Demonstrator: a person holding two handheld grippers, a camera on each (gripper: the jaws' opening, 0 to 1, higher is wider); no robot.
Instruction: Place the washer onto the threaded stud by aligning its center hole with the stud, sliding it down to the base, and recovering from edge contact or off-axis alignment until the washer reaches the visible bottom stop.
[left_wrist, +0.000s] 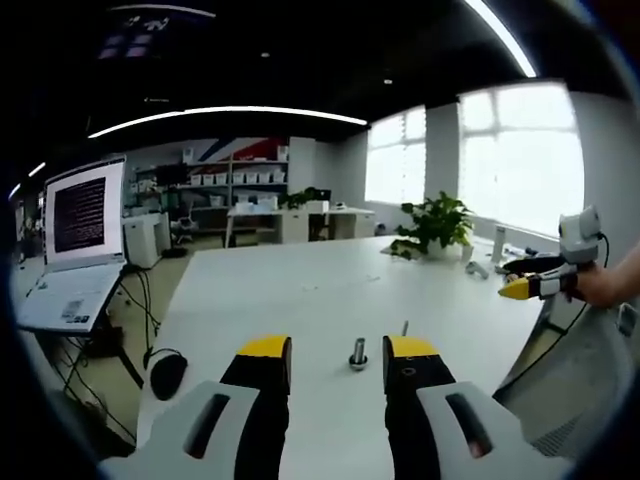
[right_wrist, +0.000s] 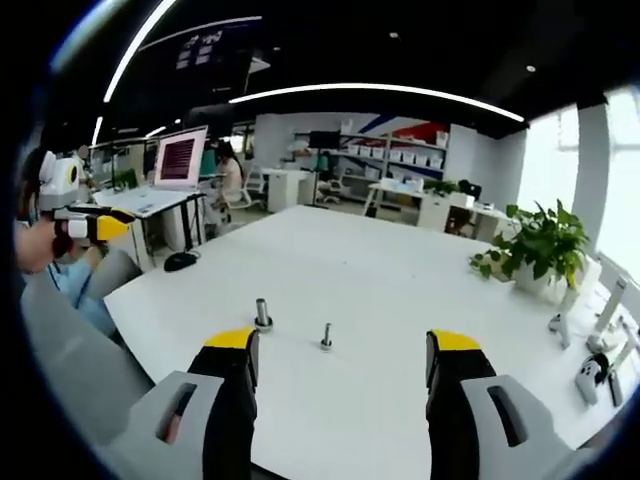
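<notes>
An open-plan office doubling as a lab: long white tables (right_wrist: 400, 290), a laptop (left_wrist: 75, 240) on a stand, shelves of storage bins (left_wrist: 235, 178), potted plants (left_wrist: 435, 225), large windows (left_wrist: 520, 155) and ceiling strip lights (left_wrist: 230, 112).

A short metal threaded stud (right_wrist: 326, 337) is seen upright on the white counter (right_wrist: 380, 290), low in the frame, beside a thicker metal cylinder (right_wrist: 263, 314).
</notes>
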